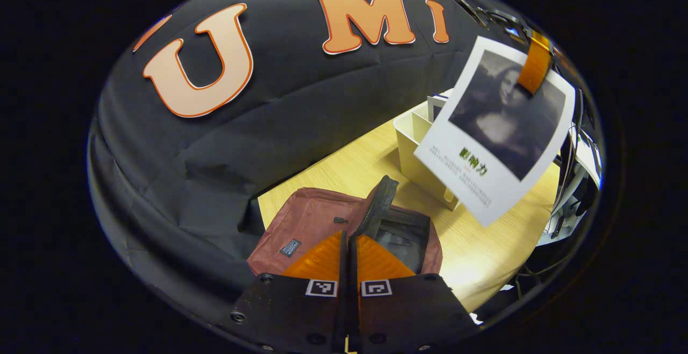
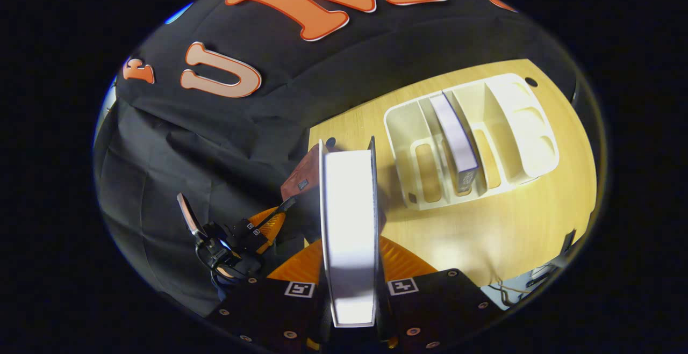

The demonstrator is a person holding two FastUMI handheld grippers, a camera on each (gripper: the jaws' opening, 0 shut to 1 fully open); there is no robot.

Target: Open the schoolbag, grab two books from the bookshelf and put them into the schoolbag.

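Right gripper (image 2: pixel 349 268) clamps book (image 2: pixel 349 219) beside bookshelf (image 2: pixel 408 128), schoolbag (image 1: pixel 312 219) unzipped.

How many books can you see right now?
2. One book is clamped in the right gripper above the table; another book stands in the white bookshelf. More may be hidden inside the schoolbag.

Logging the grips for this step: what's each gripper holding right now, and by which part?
The right gripper clamps a book by its two covers. The left gripper pinches the zipper edge of the schoolbag.
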